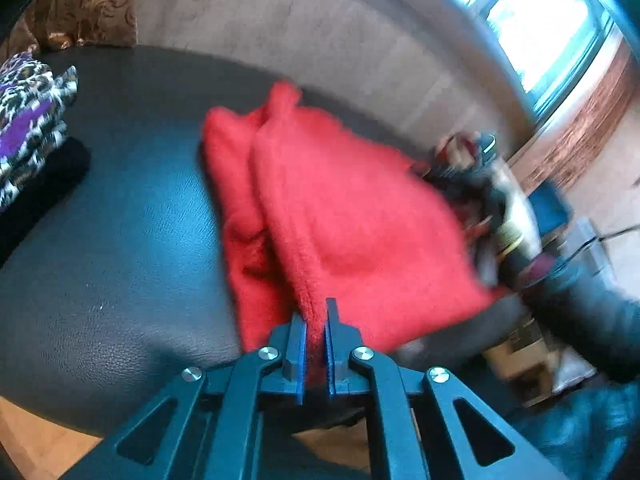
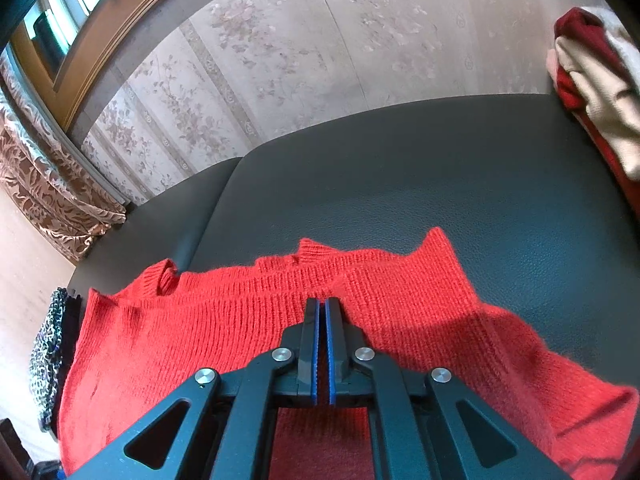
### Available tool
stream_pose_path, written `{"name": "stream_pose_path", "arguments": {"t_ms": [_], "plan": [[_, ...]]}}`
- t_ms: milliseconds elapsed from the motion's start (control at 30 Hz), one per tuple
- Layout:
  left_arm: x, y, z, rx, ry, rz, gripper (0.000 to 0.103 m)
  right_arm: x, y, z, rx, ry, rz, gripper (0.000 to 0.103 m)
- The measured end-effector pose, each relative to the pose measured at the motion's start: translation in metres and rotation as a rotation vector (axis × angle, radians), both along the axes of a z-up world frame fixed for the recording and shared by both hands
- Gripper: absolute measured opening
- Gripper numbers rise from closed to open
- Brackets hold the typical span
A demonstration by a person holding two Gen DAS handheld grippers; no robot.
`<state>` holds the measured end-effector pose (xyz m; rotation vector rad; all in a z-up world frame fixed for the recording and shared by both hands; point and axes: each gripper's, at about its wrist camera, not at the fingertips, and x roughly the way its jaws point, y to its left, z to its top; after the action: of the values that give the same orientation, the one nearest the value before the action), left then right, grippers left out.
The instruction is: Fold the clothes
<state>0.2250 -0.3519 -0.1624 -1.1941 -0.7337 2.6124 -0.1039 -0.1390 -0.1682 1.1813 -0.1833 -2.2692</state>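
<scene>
A red knitted sweater (image 1: 344, 216) lies partly folded on a black leather seat (image 1: 120, 240). My left gripper (image 1: 315, 312) is shut on a raised edge of the sweater, with red cloth pinched between its blue pads. In the right wrist view the sweater (image 2: 200, 328) lies spread under my right gripper (image 2: 322, 304), whose jaws are nearly closed just above the knit; no cloth shows between the pads. In the left wrist view the other gripper and the person's hand (image 1: 500, 208) show blurred at the sweater's far right edge.
A leopard-print garment on a black one (image 1: 32, 128) lies at the seat's left. A pile of dark red and cream clothes (image 2: 592, 92) sits at the seat's right. A papered wall (image 2: 320, 40) stands behind, with a window (image 1: 540, 20) and patterned curtain (image 2: 44, 184).
</scene>
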Motion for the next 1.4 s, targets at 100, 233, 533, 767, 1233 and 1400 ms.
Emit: {"name": "stream_pose_path", "arguments": {"t_ms": [100, 233, 533, 767, 1233, 1400], "plan": [[0.011, -0.003, 0.016, -0.049, 0.007, 0.020, 0.006, -0.001, 0.000, 0.000, -0.009, -0.003, 0.003, 0.005], [0.005, 0.002, -0.018, -0.128, -0.139, 0.012, 0.006, -0.002, 0.001, -0.001, -0.030, -0.012, 0.004, 0.005], [0.009, -0.027, 0.012, -0.011, -0.006, 0.180, 0.025, -0.003, 0.001, 0.000, -0.055, -0.017, 0.018, 0.013], [-0.071, -0.017, 0.019, -0.250, -0.050, 0.085, 0.028, -0.002, 0.000, -0.001, -0.081, -0.015, 0.047, 0.025], [-0.124, -0.021, -0.010, -0.315, -0.137, 0.185, 0.007, 0.002, 0.001, 0.001, -0.117, -0.015, 0.079, 0.041], [-0.124, -0.042, -0.034, -0.166, -0.186, 0.264, 0.011, 0.003, -0.002, 0.003, -0.116, -0.012, 0.093, 0.046]]}}
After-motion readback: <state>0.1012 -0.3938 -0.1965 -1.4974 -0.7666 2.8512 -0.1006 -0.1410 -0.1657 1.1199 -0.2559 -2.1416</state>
